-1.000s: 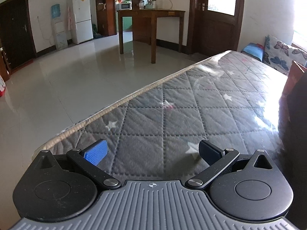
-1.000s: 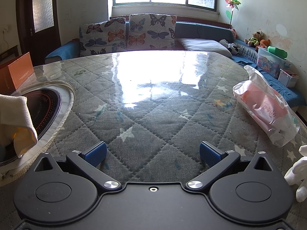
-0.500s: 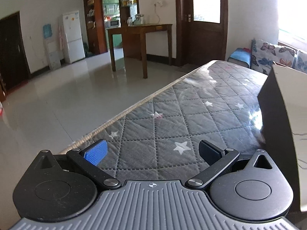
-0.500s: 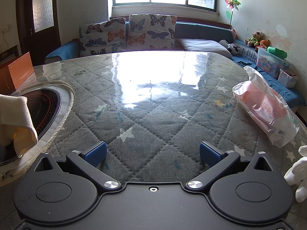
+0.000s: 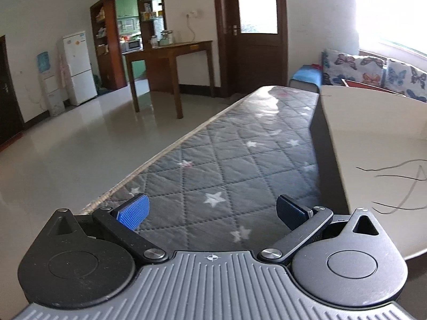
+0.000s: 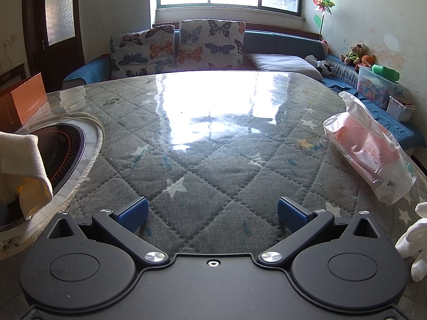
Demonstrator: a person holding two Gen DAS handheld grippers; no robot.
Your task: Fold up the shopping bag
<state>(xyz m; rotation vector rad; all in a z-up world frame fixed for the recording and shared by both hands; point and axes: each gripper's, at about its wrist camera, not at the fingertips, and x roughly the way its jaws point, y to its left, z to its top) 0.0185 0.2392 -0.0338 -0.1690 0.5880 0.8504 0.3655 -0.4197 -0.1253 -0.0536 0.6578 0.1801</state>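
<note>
Cream shopping bag [image 5: 373, 144] at right edge of left view, left edge of right view. Left tongs [image 5: 212, 209] and right tongs [image 6: 212, 210] apart, empty, over quilted worktop [image 6: 213, 144]. Best approach: grip opposite bag edges squarely.

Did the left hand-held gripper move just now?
Yes. The left hand-held gripper swung to the right: the wooden table and fridge slid leftward in its view, and the cream shopping bag now fills the right side.
</note>
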